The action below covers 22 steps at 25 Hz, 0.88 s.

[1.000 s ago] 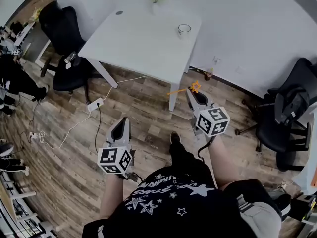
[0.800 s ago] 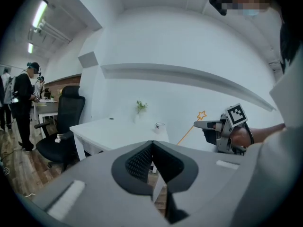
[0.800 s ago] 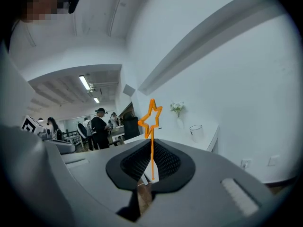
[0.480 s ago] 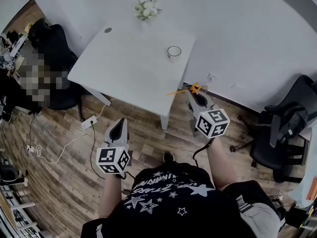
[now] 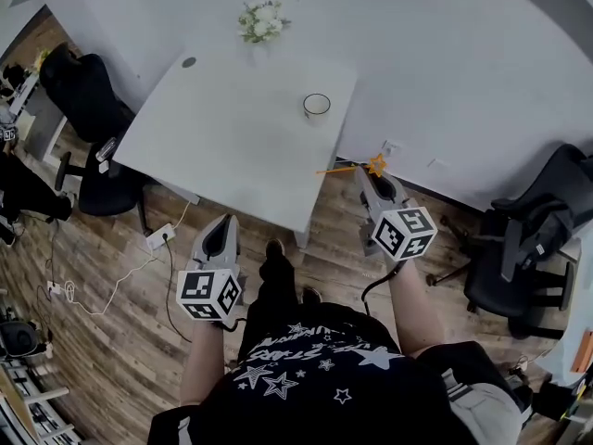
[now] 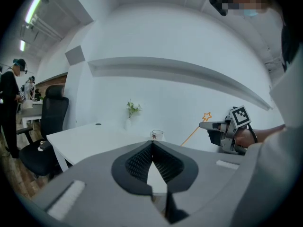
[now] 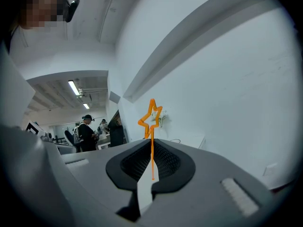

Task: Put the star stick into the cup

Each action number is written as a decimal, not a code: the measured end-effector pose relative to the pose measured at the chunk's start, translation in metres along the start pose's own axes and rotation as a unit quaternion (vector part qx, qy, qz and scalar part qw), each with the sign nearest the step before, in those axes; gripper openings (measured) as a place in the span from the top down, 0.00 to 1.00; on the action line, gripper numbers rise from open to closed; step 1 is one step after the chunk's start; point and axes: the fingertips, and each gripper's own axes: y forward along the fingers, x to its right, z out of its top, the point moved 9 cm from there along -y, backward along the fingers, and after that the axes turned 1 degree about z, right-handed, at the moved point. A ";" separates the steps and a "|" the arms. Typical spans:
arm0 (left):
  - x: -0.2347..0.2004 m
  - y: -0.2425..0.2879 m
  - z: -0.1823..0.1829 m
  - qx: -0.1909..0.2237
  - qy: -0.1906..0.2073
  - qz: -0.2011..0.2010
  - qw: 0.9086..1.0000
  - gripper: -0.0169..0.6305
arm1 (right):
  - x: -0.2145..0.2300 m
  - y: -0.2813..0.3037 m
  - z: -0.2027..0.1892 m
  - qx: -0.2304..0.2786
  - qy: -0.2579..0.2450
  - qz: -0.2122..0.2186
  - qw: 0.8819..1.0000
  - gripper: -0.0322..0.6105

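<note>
Off the right edge of the desk (image 5: 232, 142), above the wooden floor (image 5: 120, 341): orange star stick (image 5: 375, 165), clamped between the closed jaws of the right tool (image 5: 368, 172). From the head view, star right at the jaw tips, thin stem reaching left toward the desk's near right corner. Through the right gripper view, star (image 7: 151, 116) standing above the tips, stem running down the middle between the ribbed pads. Not in the cup (image 5: 317, 106); well apart from it, nearer and further right. Cup upright on the desk's far right part, close to the edge, nothing visible inside. Further left and nearer, left tool (image 5: 225, 223) held just off the desk's near edge, jaws pressed together with nothing between them, aimed across the desk at the cup (image 6: 157, 135). At the desk's far edge, small bunch of white flowers (image 5: 260, 21) against the white wall. Black office chair (image 5: 88, 100) beside the desk on the left, another black chair (image 5: 528, 239) far right. White power strip (image 5: 159, 235) and cable lying on the floor, left of the left tool.
</note>
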 end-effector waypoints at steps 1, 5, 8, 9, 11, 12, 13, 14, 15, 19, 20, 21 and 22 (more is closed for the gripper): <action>-0.004 0.007 0.001 0.000 0.000 -0.004 1.000 0.97 | 0.002 0.002 0.002 0.003 -0.001 -0.006 1.000 0.90; -0.016 0.046 0.010 0.004 -0.004 -0.027 1.000 0.97 | 0.012 0.016 0.017 0.019 -0.009 -0.027 0.999 0.90; -0.023 0.081 0.021 0.007 0.002 -0.052 0.999 0.97 | 0.023 0.031 0.029 0.031 -0.013 -0.047 0.998 0.90; -0.026 0.093 0.026 0.007 0.004 -0.059 0.998 0.97 | 0.027 0.037 0.033 0.035 -0.013 -0.055 0.998 0.90; -0.034 0.117 0.033 0.005 0.006 -0.074 0.997 0.97 | 0.033 0.052 0.040 0.041 -0.011 -0.066 0.997 0.90; -0.038 0.129 0.037 0.004 0.007 -0.081 0.997 0.97 | 0.035 0.059 0.043 0.043 -0.010 -0.071 0.997 0.90; -0.042 0.141 0.041 0.003 0.009 -0.088 0.996 0.97 | 0.038 0.066 0.047 0.046 -0.009 -0.074 0.996 0.90; -0.046 0.154 0.045 0.002 0.011 -0.094 0.995 0.97 | 0.041 0.074 0.051 0.049 -0.009 -0.078 0.996 0.90; -0.049 0.166 0.049 0.002 0.013 -0.101 0.995 0.97 | 0.044 0.082 0.055 0.052 -0.009 -0.082 0.995 0.90; -0.062 0.210 0.063 -0.001 0.018 -0.125 0.992 0.97 | 0.054 0.117 0.064 0.056 -0.004 -0.095 0.994 0.90; -0.064 0.219 0.066 -0.003 0.018 -0.132 0.991 0.97 | 0.056 0.125 0.065 0.053 -0.004 -0.099 0.994 0.90; -0.066 0.228 0.068 -0.006 0.019 -0.138 0.990 0.97 | 0.058 0.133 0.064 0.048 -0.004 -0.102 0.994 0.90; -0.068 0.236 0.069 -0.009 0.019 -0.144 0.989 0.97 | 0.060 0.140 0.063 0.043 -0.005 -0.104 0.994 0.90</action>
